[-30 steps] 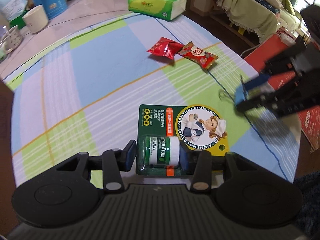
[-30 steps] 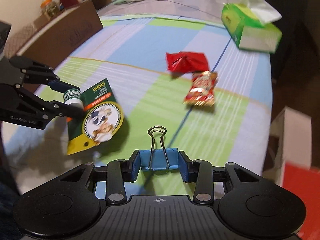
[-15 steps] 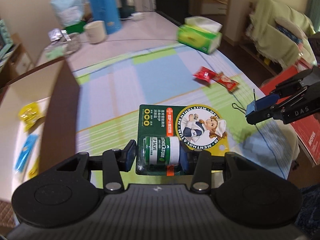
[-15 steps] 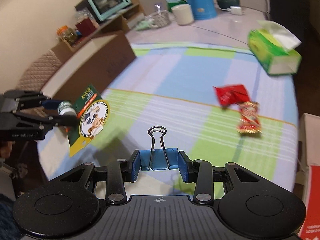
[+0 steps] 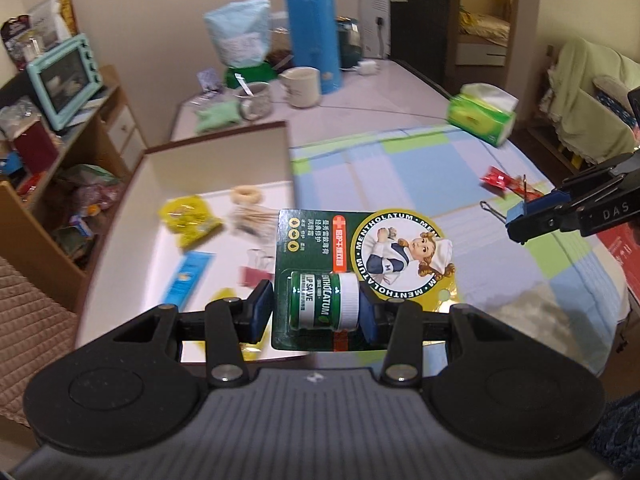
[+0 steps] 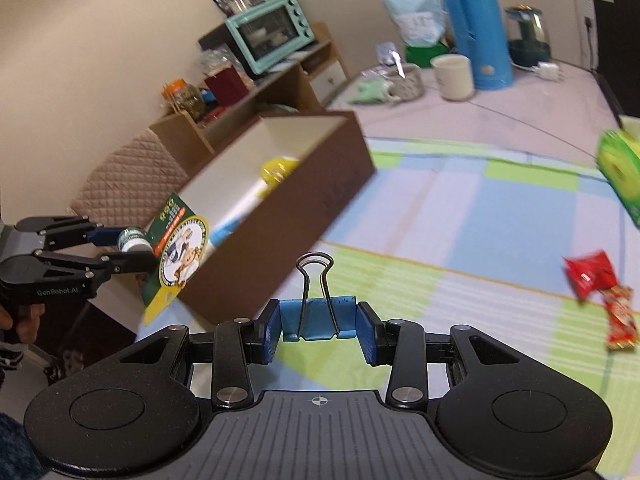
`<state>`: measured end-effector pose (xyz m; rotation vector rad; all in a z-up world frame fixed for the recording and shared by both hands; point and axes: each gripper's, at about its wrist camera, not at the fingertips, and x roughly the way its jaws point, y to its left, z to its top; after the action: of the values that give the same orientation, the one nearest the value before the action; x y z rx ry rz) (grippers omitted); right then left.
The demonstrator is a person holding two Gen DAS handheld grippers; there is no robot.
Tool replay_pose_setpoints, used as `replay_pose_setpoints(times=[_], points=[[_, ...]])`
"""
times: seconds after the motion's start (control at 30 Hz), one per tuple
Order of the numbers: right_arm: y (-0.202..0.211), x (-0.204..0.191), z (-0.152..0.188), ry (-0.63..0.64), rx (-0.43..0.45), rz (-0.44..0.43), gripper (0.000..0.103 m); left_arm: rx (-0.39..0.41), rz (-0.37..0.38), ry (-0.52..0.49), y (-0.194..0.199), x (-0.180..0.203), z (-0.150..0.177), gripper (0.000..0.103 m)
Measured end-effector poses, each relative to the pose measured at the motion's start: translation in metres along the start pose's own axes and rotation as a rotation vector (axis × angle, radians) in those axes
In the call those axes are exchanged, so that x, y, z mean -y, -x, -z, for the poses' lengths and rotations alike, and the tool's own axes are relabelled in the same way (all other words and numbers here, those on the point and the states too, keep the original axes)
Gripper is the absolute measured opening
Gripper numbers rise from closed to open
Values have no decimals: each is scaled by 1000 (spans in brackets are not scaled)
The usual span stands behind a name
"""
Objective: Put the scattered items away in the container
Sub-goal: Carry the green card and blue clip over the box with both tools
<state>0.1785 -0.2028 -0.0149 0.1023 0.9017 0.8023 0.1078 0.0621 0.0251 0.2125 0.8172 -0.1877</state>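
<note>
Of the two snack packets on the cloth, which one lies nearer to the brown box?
The plain red packet. It lies on the box side; the patterned packet lies beyond it, toward the cloth's edge.

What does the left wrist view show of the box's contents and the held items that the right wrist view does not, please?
Only the left wrist view shows the box floor in full: a cream ring, a blue strip and a pink clip, plus the lip salve card's printed front.

Only the right wrist view shows the blue binder clip close up, clamped by the right hand-held gripper, and the box's brown outer wall.

Both show the yellow packet, the left hand-held gripper holding the card, and two red snack packets on the checked cloth.
</note>
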Motion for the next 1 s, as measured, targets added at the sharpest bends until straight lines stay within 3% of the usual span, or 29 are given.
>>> replay_pose_setpoints(times=[0.47, 1.0], points=[[-49, -83, -40, 26, 80, -21, 39, 28, -63, -51, 11, -107, 9, 39], [-84, -119, -74, 55, 81, 36, 39, 25, -9, -154, -29, -151, -4, 39]])
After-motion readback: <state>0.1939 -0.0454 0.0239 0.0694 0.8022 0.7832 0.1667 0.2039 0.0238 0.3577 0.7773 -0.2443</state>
